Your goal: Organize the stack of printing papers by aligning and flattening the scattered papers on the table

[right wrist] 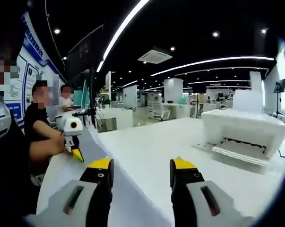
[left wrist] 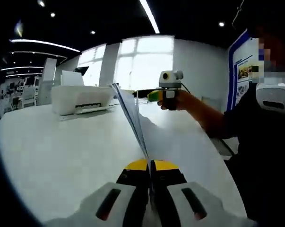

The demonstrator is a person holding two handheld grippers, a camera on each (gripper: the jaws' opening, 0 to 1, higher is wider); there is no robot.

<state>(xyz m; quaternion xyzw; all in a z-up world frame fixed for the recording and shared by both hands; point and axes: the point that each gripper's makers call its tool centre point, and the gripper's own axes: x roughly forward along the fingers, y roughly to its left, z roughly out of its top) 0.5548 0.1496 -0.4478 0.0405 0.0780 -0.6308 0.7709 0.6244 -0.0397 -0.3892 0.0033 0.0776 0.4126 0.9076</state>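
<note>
1. In the left gripper view, the left claw [left wrist: 150, 171] has its jaws pressed together on the near edge of the papers [left wrist: 133, 116], which rise edge-on from the jaws, lifted off the white bench [left wrist: 52, 151].
2. In the right gripper view, the right claw [right wrist: 141, 171] stands with its yellow-tipped jaws apart and nothing between them, over the bench [right wrist: 151, 146].
3. Further along in the left gripper view, the right claw shows past the far end of the papers, held in a person's hand [left wrist: 180, 100]; whether it touches the sheets cannot be told.
4. In the right gripper view, the left claw shows at the left, with a dark-sleeved arm [right wrist: 45, 146] behind it.
5. A white printer [left wrist: 81, 98] sits on the bench beyond the papers, seen also in the right gripper view [right wrist: 244, 132].
6. Farthest back are bright windows [left wrist: 144, 61] and two seated people [right wrist: 50, 111] at desks.
</note>
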